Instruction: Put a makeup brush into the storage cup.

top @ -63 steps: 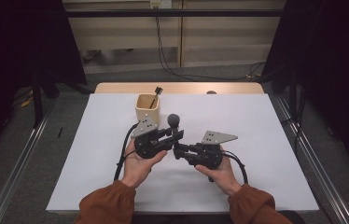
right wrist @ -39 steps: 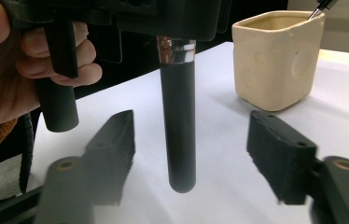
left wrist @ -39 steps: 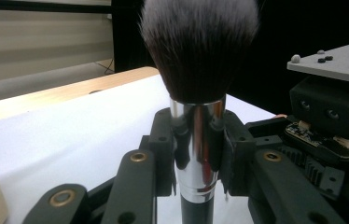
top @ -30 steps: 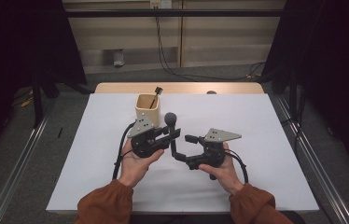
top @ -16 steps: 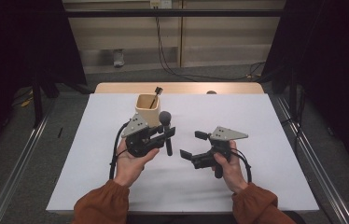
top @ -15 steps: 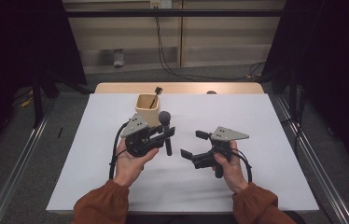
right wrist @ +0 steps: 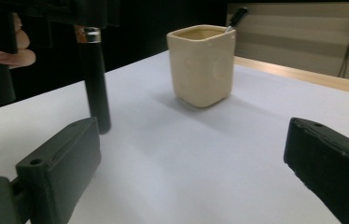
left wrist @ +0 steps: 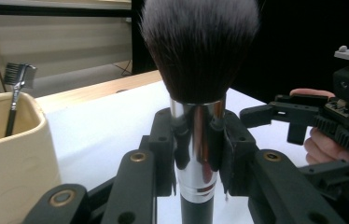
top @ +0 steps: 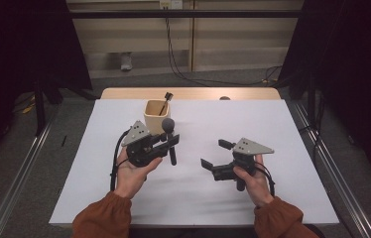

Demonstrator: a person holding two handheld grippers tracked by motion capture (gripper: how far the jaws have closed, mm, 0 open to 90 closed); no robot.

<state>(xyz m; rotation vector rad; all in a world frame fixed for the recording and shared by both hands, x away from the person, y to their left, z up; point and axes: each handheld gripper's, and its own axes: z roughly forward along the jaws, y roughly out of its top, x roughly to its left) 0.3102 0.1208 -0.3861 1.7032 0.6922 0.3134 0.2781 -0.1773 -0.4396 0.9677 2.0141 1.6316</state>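
Round-headed black makeup brush with silver ferrule stands upright, clamped at the ferrule in my left gripper, handle end hanging clear above the white table sheet. Just behind it sits a cream square ceramic cup holding a small black comb-tipped tool. Further right, my right gripper is apart from the brush, jaws spread wide, nothing between them.

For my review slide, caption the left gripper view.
Left tongs clamp an upright makeup brush beside a cream cup.
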